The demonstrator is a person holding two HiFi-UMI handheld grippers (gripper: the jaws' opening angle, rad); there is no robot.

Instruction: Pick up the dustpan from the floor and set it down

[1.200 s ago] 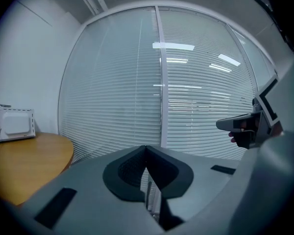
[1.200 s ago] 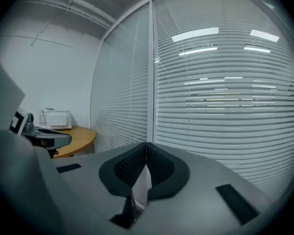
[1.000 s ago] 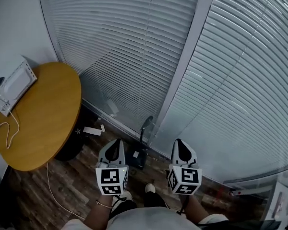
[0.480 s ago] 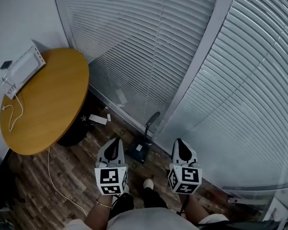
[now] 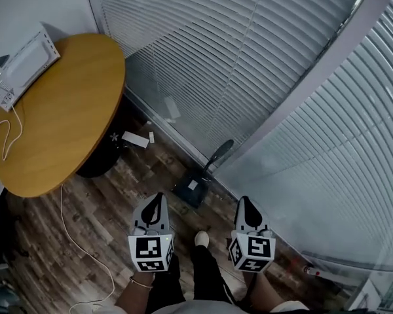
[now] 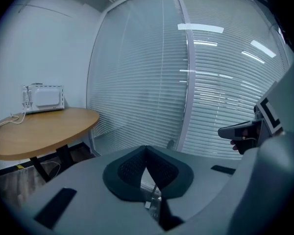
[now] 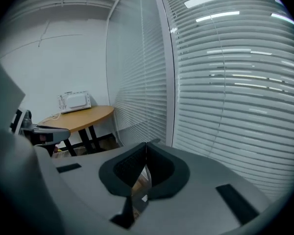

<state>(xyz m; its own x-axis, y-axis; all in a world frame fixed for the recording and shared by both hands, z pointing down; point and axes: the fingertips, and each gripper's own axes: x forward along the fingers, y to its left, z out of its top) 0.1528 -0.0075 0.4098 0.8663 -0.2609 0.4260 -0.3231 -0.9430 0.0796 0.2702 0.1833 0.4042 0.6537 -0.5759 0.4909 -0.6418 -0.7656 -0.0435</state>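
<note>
The dustpan (image 5: pixel 192 188) is a dark pan on the wooden floor against the glass wall, its long handle (image 5: pixel 218 154) leaning up against the frame. My left gripper (image 5: pixel 156 199) hovers short of it on the left, jaws closed tip to tip with nothing between them. My right gripper (image 5: pixel 247 202) hangs to the right of the pan, also shut and empty. In the left gripper view the closed jaws (image 6: pixel 146 149) point at the wall and the handle's top (image 6: pixel 170 143) peeks just beyond them. The right gripper view shows its jaws (image 7: pixel 146 145) meeting.
A round wooden table (image 5: pixel 65 116) stands at the left with a white appliance (image 5: pixel 23 63) and a cable on it. A white slip (image 5: pixel 135 139) lies on the floor by its base. Blinds behind glass fill the back. A shoe (image 5: pixel 201 239) shows between the grippers.
Both grippers have sunk toward the floor and sit lower in the head view. The dustpan and the floor now look nearer. Both pairs of jaws stayed closed.
</note>
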